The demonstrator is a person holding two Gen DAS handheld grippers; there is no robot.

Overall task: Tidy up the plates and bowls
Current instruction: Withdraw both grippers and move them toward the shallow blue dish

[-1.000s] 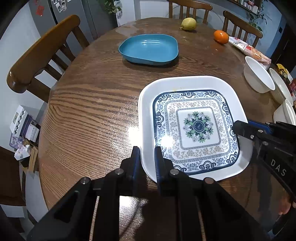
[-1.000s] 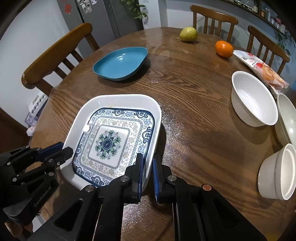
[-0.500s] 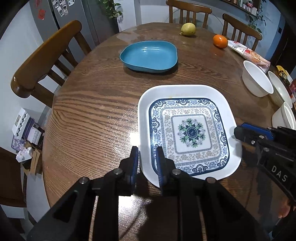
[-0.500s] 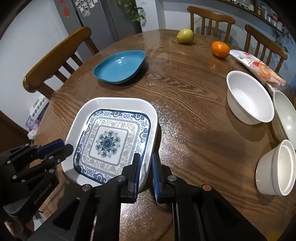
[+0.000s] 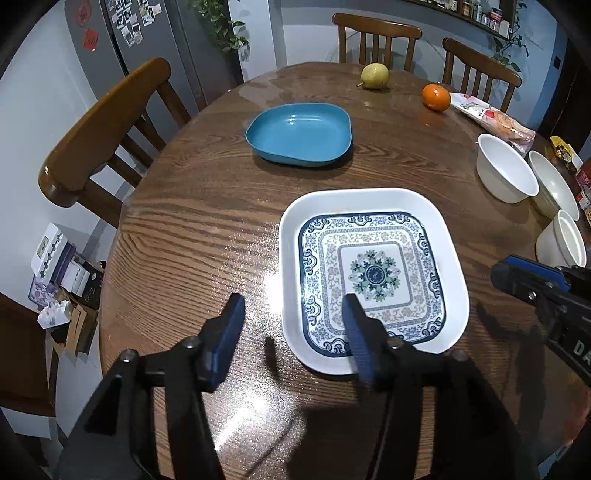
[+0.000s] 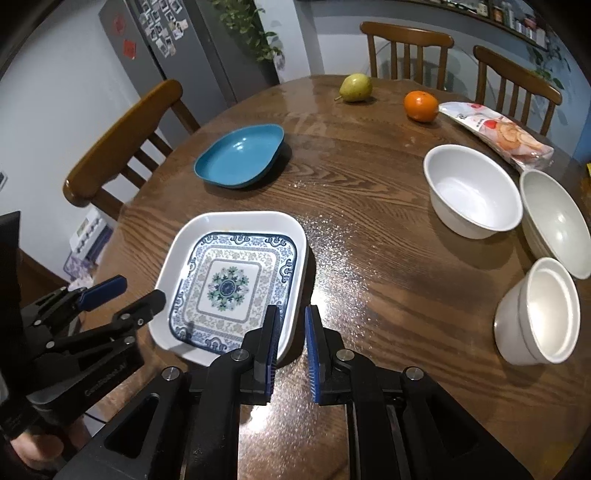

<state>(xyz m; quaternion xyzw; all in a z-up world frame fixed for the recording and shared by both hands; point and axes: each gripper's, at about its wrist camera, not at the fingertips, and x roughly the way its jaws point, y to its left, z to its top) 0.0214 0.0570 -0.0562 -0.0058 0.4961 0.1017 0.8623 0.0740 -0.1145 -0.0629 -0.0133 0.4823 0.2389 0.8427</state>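
Grippers are letting go: left gripper (image 5: 293,312) spreading across the patterned square plate (image 5: 373,273) rim, right gripper (image 6: 290,325) parting beside it, the plate flat on the table (image 5: 207,206), seemingly freshly set down.

Fridge photos (image 6: 162,33) too small, shelf jars (image 5: 480,7) blurred

text: "DA" | on: right gripper (image 5: 546,284) body | rest: too blurred to read

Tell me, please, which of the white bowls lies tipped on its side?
The small white bowl nearest the table's near edge; the other two white bowls sit upright.
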